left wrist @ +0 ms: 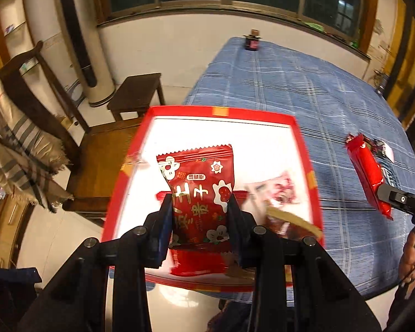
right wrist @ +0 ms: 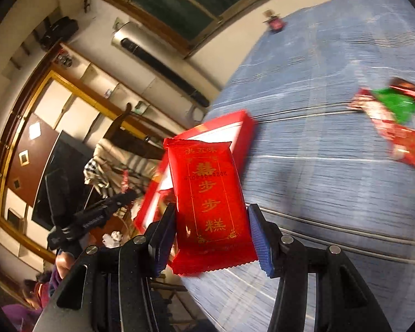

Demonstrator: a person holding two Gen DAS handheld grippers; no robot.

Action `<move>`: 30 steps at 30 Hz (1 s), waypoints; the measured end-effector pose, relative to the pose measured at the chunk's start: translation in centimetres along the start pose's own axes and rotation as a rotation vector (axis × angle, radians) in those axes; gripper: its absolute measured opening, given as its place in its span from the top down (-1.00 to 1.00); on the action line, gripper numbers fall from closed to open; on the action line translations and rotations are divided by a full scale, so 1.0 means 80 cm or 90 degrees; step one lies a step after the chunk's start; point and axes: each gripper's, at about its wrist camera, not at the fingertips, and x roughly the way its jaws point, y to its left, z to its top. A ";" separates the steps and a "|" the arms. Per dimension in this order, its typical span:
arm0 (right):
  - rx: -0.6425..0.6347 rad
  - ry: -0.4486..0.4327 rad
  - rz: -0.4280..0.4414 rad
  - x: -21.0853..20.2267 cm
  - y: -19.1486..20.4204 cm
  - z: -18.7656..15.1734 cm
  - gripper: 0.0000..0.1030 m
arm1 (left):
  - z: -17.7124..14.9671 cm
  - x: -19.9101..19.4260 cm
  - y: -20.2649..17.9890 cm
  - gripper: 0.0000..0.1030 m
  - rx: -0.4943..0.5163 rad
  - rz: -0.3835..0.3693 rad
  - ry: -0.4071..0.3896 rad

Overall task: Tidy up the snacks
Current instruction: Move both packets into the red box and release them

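Several wrapped snacks [left wrist: 279, 193] lie inside red box [left wrist: 301, 138].

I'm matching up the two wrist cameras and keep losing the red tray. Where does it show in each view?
Left wrist: the red tray fills the centre, white inside, just beyond the left gripper and its flower-print snack packet.
Right wrist: its red side wall sits left of centre, partly behind the gold-lettered red packet.
Shared landmark: the small dark jar at the blue tablecloth's far edge.
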 end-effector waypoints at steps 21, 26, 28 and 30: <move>-0.074 0.058 -0.021 0.101 0.059 0.002 -0.01 | 0.000 0.015 -0.004 0.35 0.036 0.063 -0.066; -0.077 0.066 -0.025 0.117 0.061 0.003 -0.01 | 0.000 0.019 0.000 0.34 0.037 0.071 -0.066; -0.079 0.067 -0.029 0.121 0.063 0.004 -0.01 | 0.001 0.021 0.001 0.34 0.037 0.074 -0.065; -0.078 0.069 -0.030 0.124 0.063 0.005 -0.01 | 0.001 0.022 0.001 0.34 0.038 0.077 -0.065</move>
